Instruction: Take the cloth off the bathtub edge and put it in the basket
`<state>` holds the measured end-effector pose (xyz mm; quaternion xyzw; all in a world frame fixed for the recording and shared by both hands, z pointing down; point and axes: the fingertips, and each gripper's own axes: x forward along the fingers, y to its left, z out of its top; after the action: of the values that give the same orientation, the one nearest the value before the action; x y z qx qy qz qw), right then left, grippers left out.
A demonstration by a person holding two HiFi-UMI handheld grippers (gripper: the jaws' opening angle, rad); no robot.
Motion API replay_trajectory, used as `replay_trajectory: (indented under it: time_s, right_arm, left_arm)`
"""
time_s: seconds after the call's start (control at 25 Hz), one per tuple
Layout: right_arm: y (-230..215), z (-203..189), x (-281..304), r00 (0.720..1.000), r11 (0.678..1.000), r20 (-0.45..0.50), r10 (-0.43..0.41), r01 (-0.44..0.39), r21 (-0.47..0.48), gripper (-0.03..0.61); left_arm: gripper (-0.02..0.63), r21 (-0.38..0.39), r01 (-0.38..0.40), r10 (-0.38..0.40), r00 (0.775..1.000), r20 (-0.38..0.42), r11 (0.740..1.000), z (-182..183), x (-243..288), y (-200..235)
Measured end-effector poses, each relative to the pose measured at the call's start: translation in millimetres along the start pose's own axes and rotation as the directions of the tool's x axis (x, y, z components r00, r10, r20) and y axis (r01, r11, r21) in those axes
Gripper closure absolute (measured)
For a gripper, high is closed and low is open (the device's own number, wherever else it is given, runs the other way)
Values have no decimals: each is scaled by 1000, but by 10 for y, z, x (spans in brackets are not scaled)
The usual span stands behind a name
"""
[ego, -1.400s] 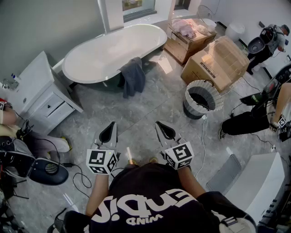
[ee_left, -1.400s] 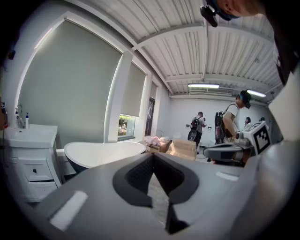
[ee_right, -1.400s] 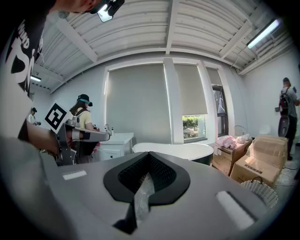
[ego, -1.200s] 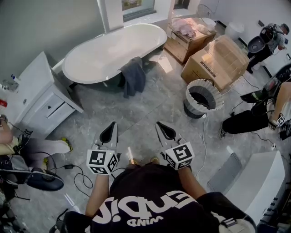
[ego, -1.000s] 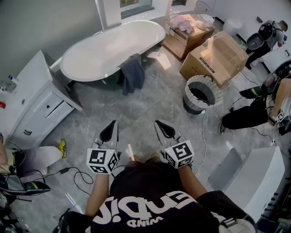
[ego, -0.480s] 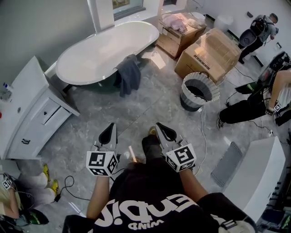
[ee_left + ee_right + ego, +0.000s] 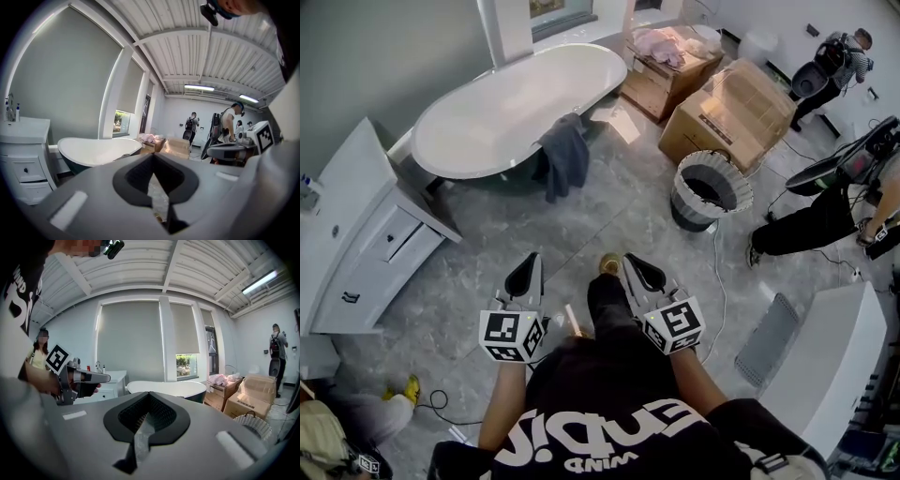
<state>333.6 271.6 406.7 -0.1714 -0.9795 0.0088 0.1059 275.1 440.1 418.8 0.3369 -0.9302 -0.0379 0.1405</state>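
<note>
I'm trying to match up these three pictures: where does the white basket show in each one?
Head view: the basket stands on the floor right of centre, just below the cardboard boxes.
Left gripper view: not in it.
Right gripper view: low at the right edge, under the boxes.
Shared landmark: the white bathtub.

Left gripper (image 7: 525, 266), right gripper (image 7: 637, 270) forward, jaws seemingly closed.

Grey marbled floor (image 7: 609, 225), white cabinet (image 7: 356, 220), perhaps blinds (image 7: 126, 338)
</note>
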Motion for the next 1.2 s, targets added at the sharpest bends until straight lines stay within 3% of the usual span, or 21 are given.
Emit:
replay_trajectory:
  time_s: [0.64,1.2]
  right_arm:
    - [-298,-8,622,999,999,-10,32,-32,13,569]
    - [-1023,196,1273,998,999,-30,52,-52,9,569]
  left_arm:
    - [617,-14,-14,14,1000,3,1000,103,521,262]
    - [617,-23,-27,26,999,-18,999,370,1336,500]
